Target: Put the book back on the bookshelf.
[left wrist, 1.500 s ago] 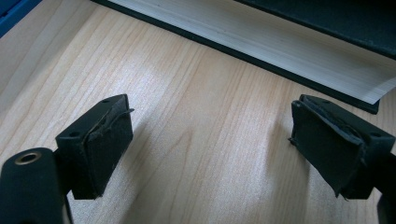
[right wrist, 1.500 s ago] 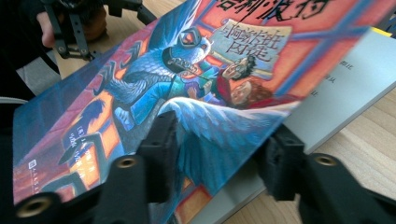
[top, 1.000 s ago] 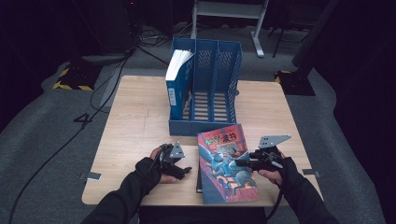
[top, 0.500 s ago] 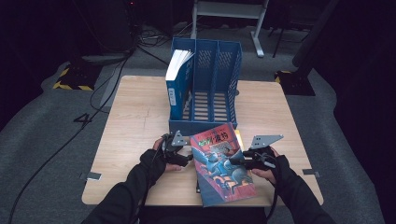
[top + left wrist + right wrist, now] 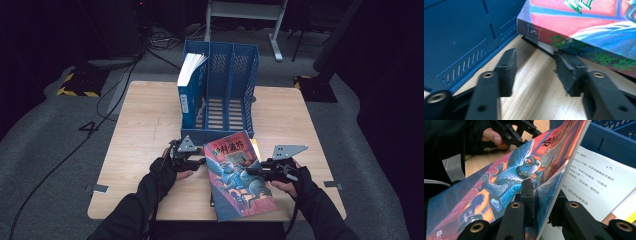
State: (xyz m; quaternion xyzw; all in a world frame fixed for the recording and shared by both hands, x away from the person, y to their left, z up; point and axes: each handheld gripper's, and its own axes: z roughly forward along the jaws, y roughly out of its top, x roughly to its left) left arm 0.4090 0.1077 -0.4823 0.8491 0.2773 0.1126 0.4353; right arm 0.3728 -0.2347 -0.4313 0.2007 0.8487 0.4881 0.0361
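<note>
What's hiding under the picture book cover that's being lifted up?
Under the lifted cover there is a white page with printed lines. The cover hides the rest of that page, and the print is too small to read.

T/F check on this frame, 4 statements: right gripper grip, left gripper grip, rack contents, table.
1. The right gripper is shut on the front cover of the colourful book. True: its jaws pinch the lifted cover, with a printed page showing beneath.
2. The left gripper clamps the book's spine. False: its jaws have just been closing, but they stand apart over bare table, with one pad at the spine's lower edge.
3. The blue file rack has a book in every slot. False: a single blue book stands in the left slot; the other slots look empty.
4. The rack stands on a wooden table. True.
</note>
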